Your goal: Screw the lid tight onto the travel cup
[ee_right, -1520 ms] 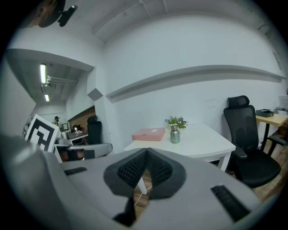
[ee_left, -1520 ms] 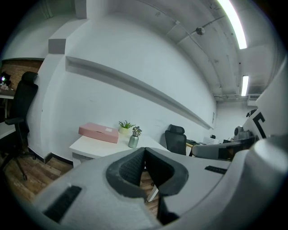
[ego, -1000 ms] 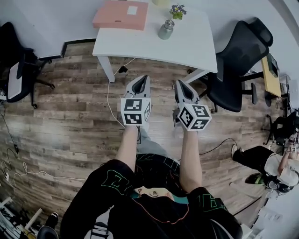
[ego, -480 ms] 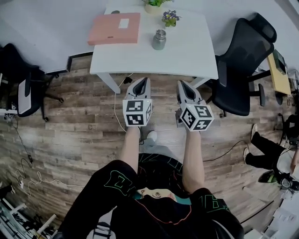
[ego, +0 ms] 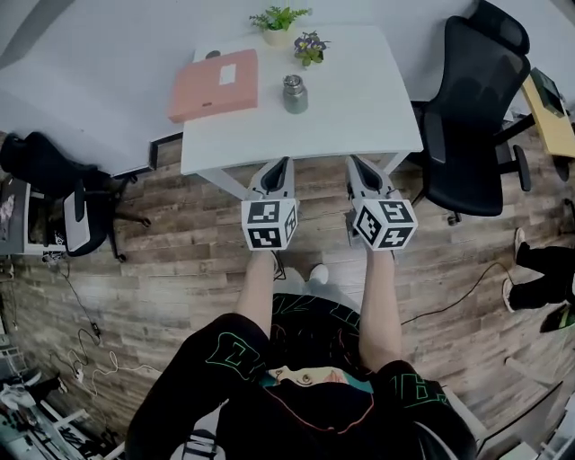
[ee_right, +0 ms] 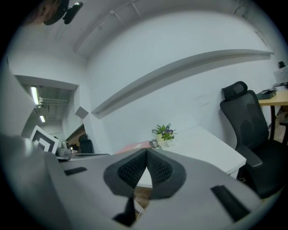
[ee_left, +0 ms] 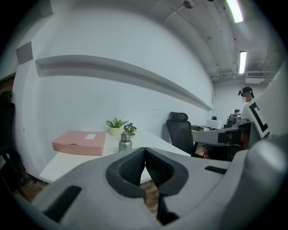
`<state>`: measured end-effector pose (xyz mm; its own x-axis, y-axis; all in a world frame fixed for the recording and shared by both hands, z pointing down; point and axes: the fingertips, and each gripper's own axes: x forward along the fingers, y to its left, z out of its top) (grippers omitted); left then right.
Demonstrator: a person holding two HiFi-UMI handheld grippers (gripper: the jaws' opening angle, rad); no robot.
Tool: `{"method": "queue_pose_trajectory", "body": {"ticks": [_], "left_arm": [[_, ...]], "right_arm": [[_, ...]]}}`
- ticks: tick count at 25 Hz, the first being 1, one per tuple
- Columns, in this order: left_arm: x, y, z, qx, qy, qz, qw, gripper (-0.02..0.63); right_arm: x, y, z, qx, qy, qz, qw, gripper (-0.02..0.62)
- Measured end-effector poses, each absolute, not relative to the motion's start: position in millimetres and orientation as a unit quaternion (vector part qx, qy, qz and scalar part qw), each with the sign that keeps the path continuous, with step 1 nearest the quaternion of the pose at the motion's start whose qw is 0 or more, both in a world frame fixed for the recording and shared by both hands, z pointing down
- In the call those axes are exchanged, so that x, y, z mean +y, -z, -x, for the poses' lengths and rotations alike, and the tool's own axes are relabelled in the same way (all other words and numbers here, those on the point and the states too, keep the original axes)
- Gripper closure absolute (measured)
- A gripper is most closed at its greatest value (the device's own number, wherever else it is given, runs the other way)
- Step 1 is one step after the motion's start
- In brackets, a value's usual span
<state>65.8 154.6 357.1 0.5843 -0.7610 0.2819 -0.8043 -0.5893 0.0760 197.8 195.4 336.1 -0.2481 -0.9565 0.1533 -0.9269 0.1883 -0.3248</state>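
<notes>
A white table [ego: 359, 99] stands on a brown wood floor [ego: 162, 269]. A flat pink box [ego: 216, 84] lies on its left part. At the far edge sit a green plant [ego: 278, 18] and, just beside it, small purple flowers [ego: 311, 45]. A black chair [ego: 472, 99] stands right of the table. Another chair [ego: 49, 166] stands well off to the left.

Even bright indoor light; strong fisheye distortion, dark vignetted corners.
</notes>
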Motion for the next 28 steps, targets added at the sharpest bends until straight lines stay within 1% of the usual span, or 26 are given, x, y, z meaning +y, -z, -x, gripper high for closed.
{"method": "queue_pose_trajectory", "body": {"ticks": [5,13,21,28], "left_arm": [[147.5,-342.3,-72.1,-0.436,-0.112,-0.890,0.077,0.598],[128.8,-337.6,-80.8,-0.431,-0.107,-0.893,0.071,0.598],[102.7,-351.9,-81.6,-0.428,-0.100,-0.894,0.090,0.598],[72.1,-371.4,-75.0,-0.430,-0.113,-0.889,0.110,0.598]], "right_arm": [[188.5,-322.2,-196.6,0.778,0.167,0.604,0.053,0.589],[175.4,-308.9,-209.7,0.780,0.149,0.605,0.049,0.590],[145.1,-317.1,-196.6,0.793,0.145,0.592,0.023,0.590],[101.0,-329.5,-178.7,0.803,0.163,0.573,0.022,0.589]]}}
